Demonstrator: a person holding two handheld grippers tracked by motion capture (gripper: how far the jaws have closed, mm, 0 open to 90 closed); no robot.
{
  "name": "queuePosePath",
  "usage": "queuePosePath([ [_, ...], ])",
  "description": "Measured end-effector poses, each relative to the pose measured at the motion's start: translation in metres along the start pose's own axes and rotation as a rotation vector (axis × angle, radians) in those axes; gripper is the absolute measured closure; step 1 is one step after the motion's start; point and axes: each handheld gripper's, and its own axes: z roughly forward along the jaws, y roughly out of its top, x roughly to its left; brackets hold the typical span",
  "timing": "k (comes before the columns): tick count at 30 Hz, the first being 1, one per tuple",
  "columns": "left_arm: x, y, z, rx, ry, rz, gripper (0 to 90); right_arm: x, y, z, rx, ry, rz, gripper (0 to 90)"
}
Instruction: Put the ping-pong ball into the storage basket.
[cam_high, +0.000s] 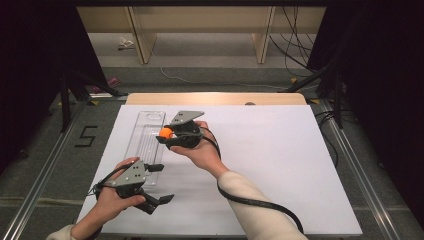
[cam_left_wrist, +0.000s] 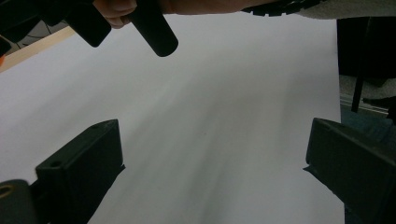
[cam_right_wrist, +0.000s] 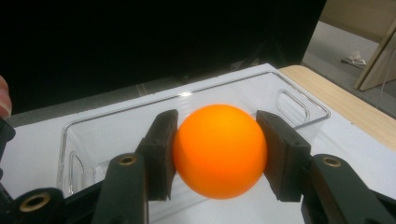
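At centre left of the high view, the right tongs (cam_high: 167, 135) grip an orange ball (cam_high: 165, 133), held just above a clear plastic tray (cam_high: 145, 127) on the white desk (cam_high: 280, 165). In the right gripper view its 2 pads (cam_right_wrist: 161, 154) press the ball's sides. At lower left, the left tongs (cam_high: 162, 182) stand open with nothing between them, over bare desk beside the tray's near end.
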Motion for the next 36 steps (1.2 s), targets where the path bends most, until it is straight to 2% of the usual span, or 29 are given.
queuePosePath([
  [36,0.000,0.000,0.000,0.005,-0.003,0.005,3.7,0.003,0.011,0.017,0.022,0.024,-0.012,51.7],
])
